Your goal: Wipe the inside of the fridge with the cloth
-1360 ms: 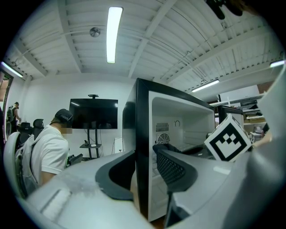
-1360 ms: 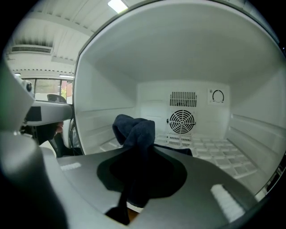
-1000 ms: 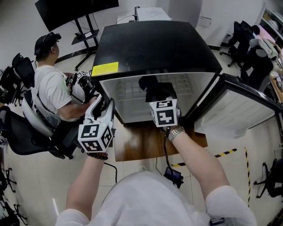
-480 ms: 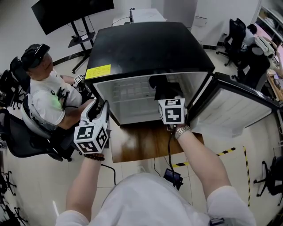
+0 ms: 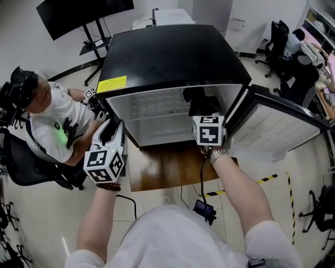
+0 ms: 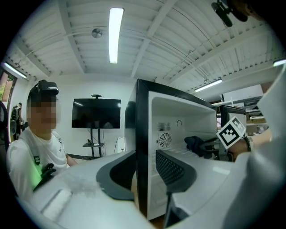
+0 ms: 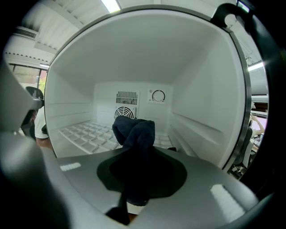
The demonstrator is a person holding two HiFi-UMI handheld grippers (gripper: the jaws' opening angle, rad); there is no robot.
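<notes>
A black mini fridge (image 5: 172,55) stands with its white inside open to me. Its floor (image 7: 87,134) is ribbed, with a fan grille (image 7: 126,98) on the back wall. My right gripper (image 5: 201,110) reaches into the right half of the fridge, shut on a dark blue cloth (image 7: 134,132). The bunched cloth (image 5: 192,97) sticks out ahead of the right gripper (image 7: 134,154), just above the floor. My left gripper (image 5: 116,128) straddles the front edge of the fridge's left wall (image 6: 142,134). The left gripper (image 6: 144,174) has just been closing, its pads against that wall.
The fridge door (image 5: 277,125) hangs open to the right. The fridge rests on a wooden board (image 5: 167,170), with a cable running down in front. A seated person (image 5: 49,118) in an office chair is close on the left. A TV stand (image 5: 78,15) and chairs stand behind.
My right gripper has carried the cloth to the right inside the fridge. The left gripper stays at the left wall. The seated person has shifted left.
</notes>
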